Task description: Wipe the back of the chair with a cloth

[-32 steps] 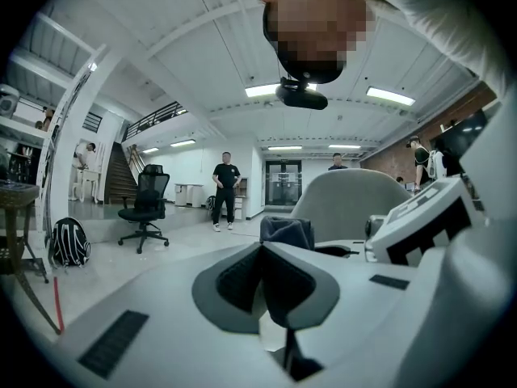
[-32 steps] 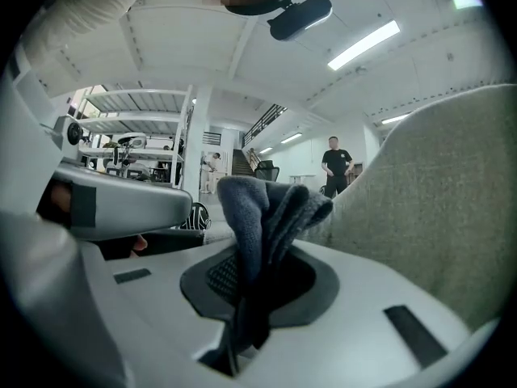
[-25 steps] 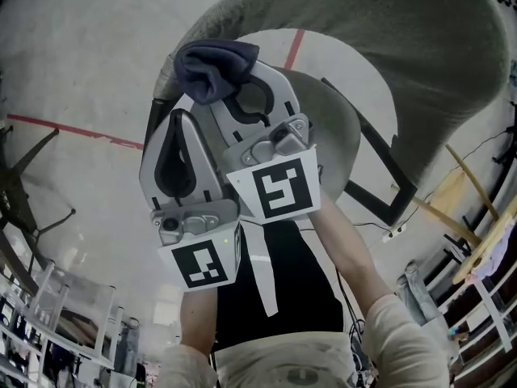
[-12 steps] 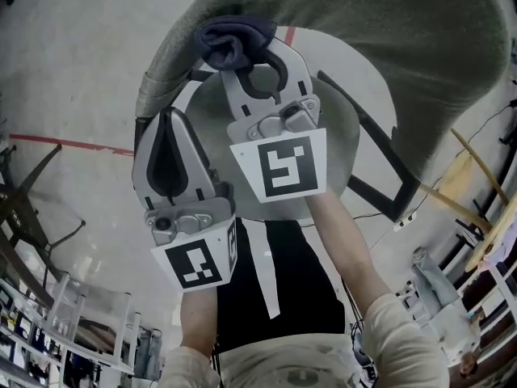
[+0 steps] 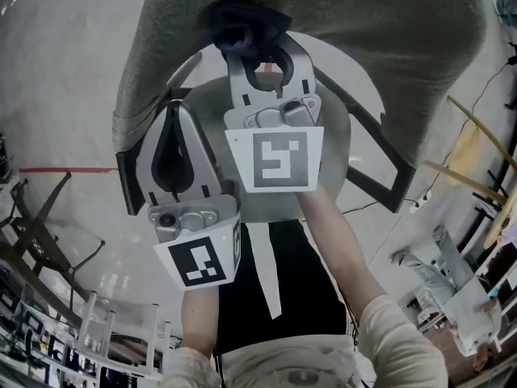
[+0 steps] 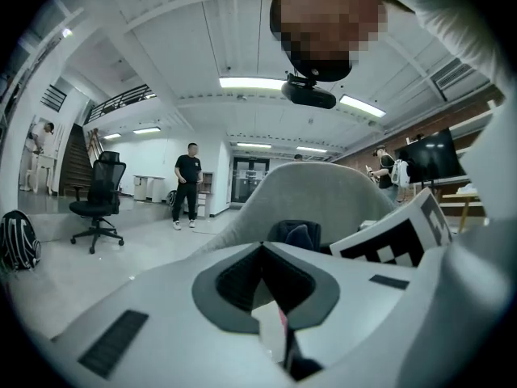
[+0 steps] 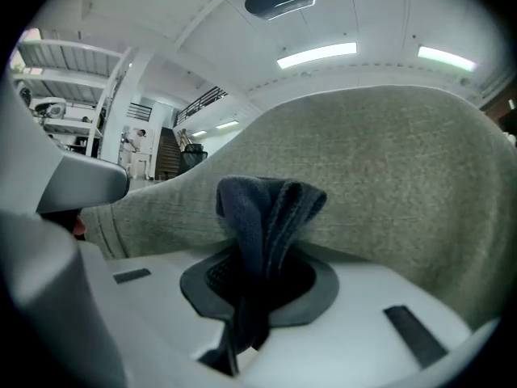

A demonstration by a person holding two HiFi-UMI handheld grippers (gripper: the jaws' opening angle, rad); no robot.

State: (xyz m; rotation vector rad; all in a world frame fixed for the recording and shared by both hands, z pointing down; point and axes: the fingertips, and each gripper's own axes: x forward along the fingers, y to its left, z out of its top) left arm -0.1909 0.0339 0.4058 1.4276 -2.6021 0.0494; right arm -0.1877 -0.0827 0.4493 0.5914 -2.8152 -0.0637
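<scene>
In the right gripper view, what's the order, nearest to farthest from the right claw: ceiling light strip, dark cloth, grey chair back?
1. Dark cloth, pinched in the right claw itself.
2. Grey chair back, just behind the cloth, across the middle.
3. Ceiling light strip, far overhead, top centre.

The grey chair back (image 5: pixel 380 47) walls off everything ahead of the right gripper (image 5: pixel 257 43) (its cloth (image 5: pixel 242 23) presses the fabric). Open floor (image 5: pixel 56 71) lies to the left, beyond the left gripper (image 5: pixel 173 113); dark chair legs (image 5: pixel 384 142) bar the right.
</scene>
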